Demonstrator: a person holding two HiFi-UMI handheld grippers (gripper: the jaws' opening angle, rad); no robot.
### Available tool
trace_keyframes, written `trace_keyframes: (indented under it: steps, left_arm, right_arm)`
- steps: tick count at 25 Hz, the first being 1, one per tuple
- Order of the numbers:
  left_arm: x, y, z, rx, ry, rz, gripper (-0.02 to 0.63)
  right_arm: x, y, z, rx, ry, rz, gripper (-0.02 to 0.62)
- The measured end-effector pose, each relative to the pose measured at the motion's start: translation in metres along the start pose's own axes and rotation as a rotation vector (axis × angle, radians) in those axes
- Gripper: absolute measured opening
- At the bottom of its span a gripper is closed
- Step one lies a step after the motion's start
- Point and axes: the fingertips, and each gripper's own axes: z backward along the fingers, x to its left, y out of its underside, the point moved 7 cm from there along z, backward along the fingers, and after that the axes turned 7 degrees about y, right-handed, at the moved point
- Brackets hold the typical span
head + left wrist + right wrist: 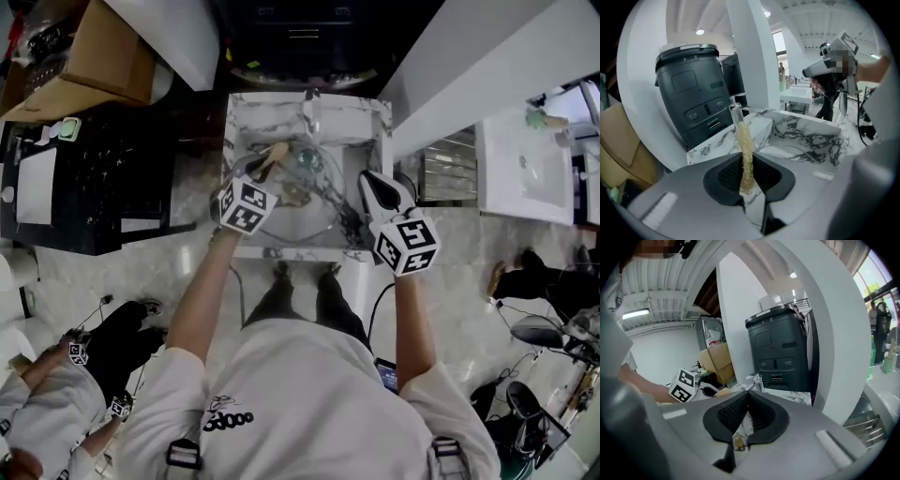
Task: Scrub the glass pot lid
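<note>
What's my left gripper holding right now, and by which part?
A tan loofah strip, pinched by its lower part between the left gripper's fingers; the rest stands free above them.

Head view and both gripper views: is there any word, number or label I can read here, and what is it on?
No text here reads clearly.
White shirt: a dark stylised print, too blurred to read.
Marker cubes: only black and white square patterns, no letters or numbers.
Black machine: two small marks on its top rim, too small to read, and its buttons show no legible labels.
</note>
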Motion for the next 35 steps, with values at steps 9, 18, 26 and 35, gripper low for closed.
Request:
trace_keyframes:
  steps: [9, 18, 26, 35]
  left_arm:
    - [0.013, 0.029, -0.060, 0.166, -0.002, 0.072, 0.049]
    - [0.013, 0.047, -0.105, 0.248, 0.042, 0.068, 0.051]
    - [0.020, 0.055, -0.131, 0.293, -0.019, 0.065, 0.051]
    - [0.010, 0.055, -0.154, 0.311, -0.007, 0.050, 0.049]
  right_arm:
    - [-0.016, 0.018, -0.016, 0.054, 0.000, -0.006, 0.003]
    - [-0.023, 0.027, -0.024, 0.077, -0.010, -0.016, 0.003]
    - [-0.033, 0.032, -0.022, 0.086, 0.023, -0.048, 0.003]
    - [-0.033, 0.040, -0.017, 0.079, 0.012, -0.104, 0.003]
